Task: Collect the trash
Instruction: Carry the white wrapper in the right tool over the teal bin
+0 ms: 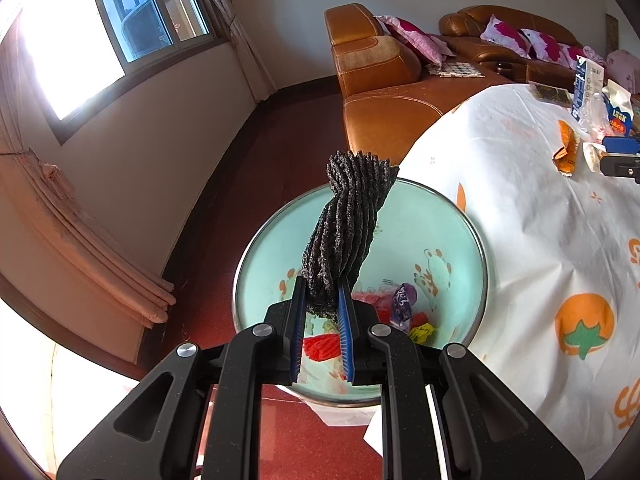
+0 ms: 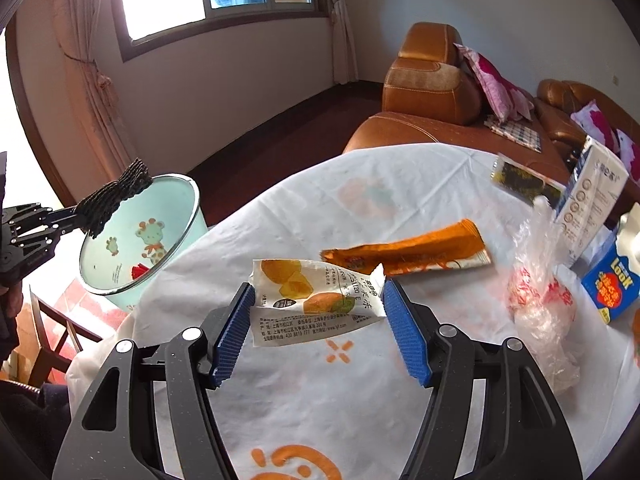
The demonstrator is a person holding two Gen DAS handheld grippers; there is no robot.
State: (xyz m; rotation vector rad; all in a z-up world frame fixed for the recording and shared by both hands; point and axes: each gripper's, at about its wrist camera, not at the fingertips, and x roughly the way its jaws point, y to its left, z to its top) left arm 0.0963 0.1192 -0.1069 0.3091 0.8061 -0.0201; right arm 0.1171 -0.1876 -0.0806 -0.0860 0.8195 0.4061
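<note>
I have the right gripper (image 2: pixel 318 320) partly spread, its pads at the ends of the white snack wrapper (image 2: pixel 316 300) on the table (image 2: pixel 320 392) — whether they press it I cannot tell. Off the table's edge, the left gripper (image 1: pixel 322 320) clamps the dark ribbed cloth (image 1: pixel 348 232) over the mint bin (image 1: pixel 452 240).

Round table (image 2: pixel 320 400) under a white cloth with orange prints. On it: white snack wrapper (image 2: pixel 316 300) nearest, orange wrapper (image 2: pixel 420 252) just beyond, clear plastic bag (image 2: pixel 540 300) right, blue carton (image 2: pixel 612 284) and white box (image 2: pixel 592 204) far right.
</note>
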